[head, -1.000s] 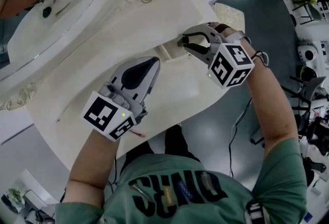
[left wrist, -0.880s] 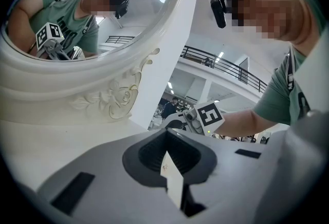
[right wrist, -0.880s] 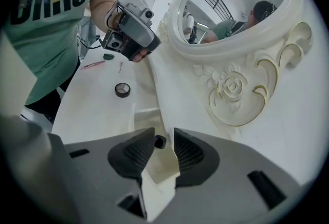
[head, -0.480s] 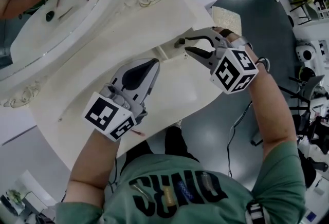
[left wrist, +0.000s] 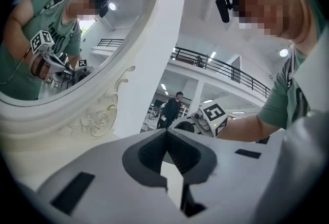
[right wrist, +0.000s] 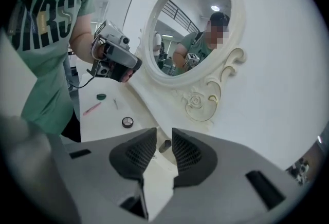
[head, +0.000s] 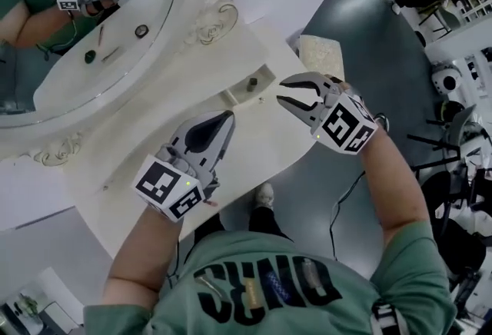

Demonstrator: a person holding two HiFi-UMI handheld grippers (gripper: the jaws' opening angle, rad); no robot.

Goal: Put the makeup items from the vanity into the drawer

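Presently, the right tool [right wrist: 164,133] is seen with its jaws a narrow gap apart; they have just been closing, and nothing is gripped between them. Through that gap a small dark cylinder [right wrist: 165,145] is seen lying in the open drawer [head: 240,94], which is set into the white tabletop [head: 254,149] just below the tool. The left tool [left wrist: 165,133] is closed, its pad tips touching, with nothing between them.

Farther along the tabletop, well apart from the drawer, a round compact [right wrist: 127,122], a thin stick [right wrist: 115,104], a pink pencil [right wrist: 92,109] and a green cap [right wrist: 101,96] are laid out near the person's torso. In the head view these are mostly covered by the left tool and its hand. An oval mirror [right wrist: 190,28] with a carved rose [right wrist: 196,102] on its frame stands behind the tabletop.

The right tool is tilted downward toward the drawer, its forearm reaching in from the lower right. The left tool is held level, pointed toward the mirror's frame.
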